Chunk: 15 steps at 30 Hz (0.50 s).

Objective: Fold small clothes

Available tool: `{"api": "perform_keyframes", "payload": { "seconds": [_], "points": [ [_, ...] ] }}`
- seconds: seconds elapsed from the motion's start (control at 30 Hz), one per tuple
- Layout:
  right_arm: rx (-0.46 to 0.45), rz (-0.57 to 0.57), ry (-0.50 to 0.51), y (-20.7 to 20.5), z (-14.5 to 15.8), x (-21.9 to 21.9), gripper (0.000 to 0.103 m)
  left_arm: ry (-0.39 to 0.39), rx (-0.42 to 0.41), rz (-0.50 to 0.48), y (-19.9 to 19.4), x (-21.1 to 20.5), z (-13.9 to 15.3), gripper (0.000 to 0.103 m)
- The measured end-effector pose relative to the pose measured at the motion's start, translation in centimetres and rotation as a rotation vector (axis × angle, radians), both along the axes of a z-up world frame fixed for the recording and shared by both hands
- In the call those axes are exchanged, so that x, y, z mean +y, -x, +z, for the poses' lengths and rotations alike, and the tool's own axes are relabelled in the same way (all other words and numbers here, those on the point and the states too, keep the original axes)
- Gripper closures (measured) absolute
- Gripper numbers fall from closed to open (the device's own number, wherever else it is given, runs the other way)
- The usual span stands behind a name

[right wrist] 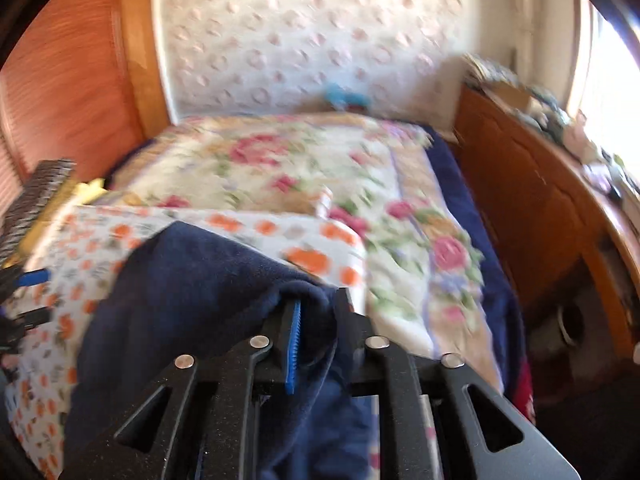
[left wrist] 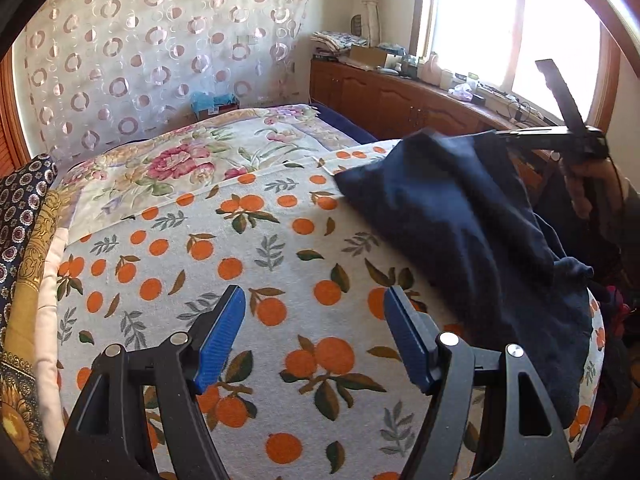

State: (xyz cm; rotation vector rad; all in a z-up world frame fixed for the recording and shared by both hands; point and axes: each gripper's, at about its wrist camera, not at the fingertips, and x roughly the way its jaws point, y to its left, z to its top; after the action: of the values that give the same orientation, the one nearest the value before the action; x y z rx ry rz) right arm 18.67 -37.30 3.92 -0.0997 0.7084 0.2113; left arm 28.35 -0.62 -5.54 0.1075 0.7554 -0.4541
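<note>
Bedroom setting: a bed [left wrist: 248,216] fills both views, covered at the near end by a white blanket printed with oranges and leaves [left wrist: 224,264] and at the far end by a floral quilt [left wrist: 208,152].

Task item: a dark navy garment [left wrist: 460,224] of soft, slightly fuzzy fabric. It lies on the right part of the orange-print blanket, creased, with one edge raised off the surface and the lower portion draping over the bed's near right edge.

Right gripper [right wrist: 316,316]: the jaws stand nearly together with a fold of the navy garment clamped between them; fabric covers most of the blue pad. In the left wrist view this gripper [left wrist: 520,133] appears at the raised edge of the garment, with a hand [left wrist: 592,188] behind it. The right wrist view is blurred.

Left gripper [left wrist: 314,300]: the jaws stand wide apart above bare blanket, holding nothing. The blue pads [left wrist: 222,336] are clear of the garment, which lies just beside the right-hand finger.

Surroundings: a sheer curtain with ring patterns [left wrist: 160,48] hangs behind the bed. A wooden cabinet [left wrist: 400,96] runs along the window [left wrist: 500,20], its top crowded with small items. Folded patterned fabrics [left wrist: 24,240] are stacked at the bed's left edge.
</note>
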Motion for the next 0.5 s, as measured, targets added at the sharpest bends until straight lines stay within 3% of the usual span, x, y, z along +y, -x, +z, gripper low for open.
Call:
{"api": "perform_keyframes", "payload": {
  "seconds": [0.1, 0.3, 0.5],
  "points": [
    [0.027, -0.075, 0.017, -0.4, -1.3, -0.8, 0.064, -0.004, 0.017, -0.024, 0.1, -1.1, 0.0, 0.031],
    [-0.007, -0.029, -0.115, 2.4, -1.5, -0.6, 0.064, -0.032, 0.031, -0.077, 0.2, -4.4, 0.0, 0.031],
    [0.018, 0.055, -0.115, 3.9, -2.5, -0.1, 0.064, -0.026, 0.079, -0.125, -0.5, -7.2, -1.1, 0.031]
  ]
}}
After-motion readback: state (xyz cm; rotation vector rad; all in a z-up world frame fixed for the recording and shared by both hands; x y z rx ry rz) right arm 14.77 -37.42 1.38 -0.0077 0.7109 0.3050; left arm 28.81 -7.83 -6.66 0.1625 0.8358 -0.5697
